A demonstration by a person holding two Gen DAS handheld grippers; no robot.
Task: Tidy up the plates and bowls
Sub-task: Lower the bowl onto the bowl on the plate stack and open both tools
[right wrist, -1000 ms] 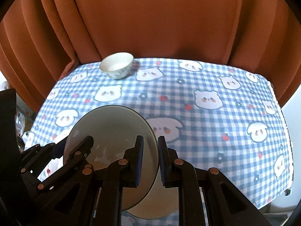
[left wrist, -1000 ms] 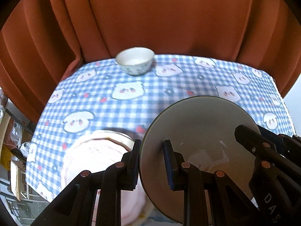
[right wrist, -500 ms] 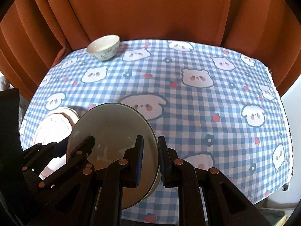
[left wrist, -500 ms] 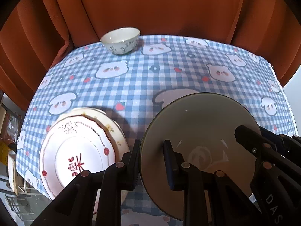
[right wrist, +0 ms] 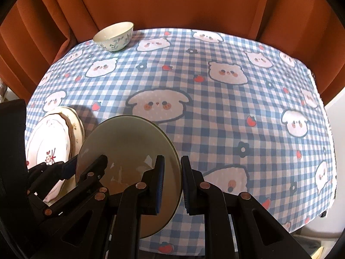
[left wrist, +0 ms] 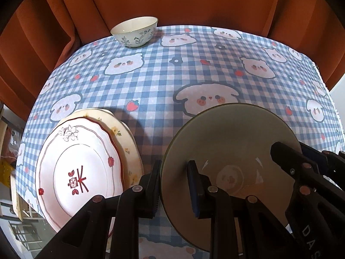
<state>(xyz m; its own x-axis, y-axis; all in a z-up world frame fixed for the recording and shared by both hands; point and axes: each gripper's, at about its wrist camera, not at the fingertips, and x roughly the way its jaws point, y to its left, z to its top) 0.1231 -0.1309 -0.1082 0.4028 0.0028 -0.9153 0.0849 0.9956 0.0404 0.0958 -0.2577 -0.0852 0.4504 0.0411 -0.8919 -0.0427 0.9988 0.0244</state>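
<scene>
- Left tool (left wrist: 173, 185) is clamped on the near-left rim of the grey-green bowl (left wrist: 232, 151): one pad outside the wall, one inside, gap down to the wall thickness.
- Right tool (right wrist: 172, 178) has the opposite rim pinched the same way, jaws nearly closed on the wall.
- Two-point rim grip looks deliberate: the bowl is wide and glossy, so a single pinch would likely let it swing or slip.
- Bowl appears to hang clear of the bench (right wrist: 215, 86), low over its near edge, rim roughly level, mouth up. Actual clearance can't be read from wrist views.
- Stack of two plates (left wrist: 82, 172) sits at the near-left of the bench: white plate with red motif on top, cream floral plate (left wrist: 120, 129) under it and offset toward the back right. The bowl's left rim is just beside the stack, not clearly touching.
- Small floral bowl (left wrist: 134, 32) stands alone at the far-left edge, by the orange curtain (left wrist: 172, 0), well apart from everything else.
- Judgement: plates are already grouped, bowls are not. The held bowl is either being set down beside the stack or headed for the small bowl.
- Risk: uneven release would tip the bowl, and the left rim could clip the plate stack.
</scene>
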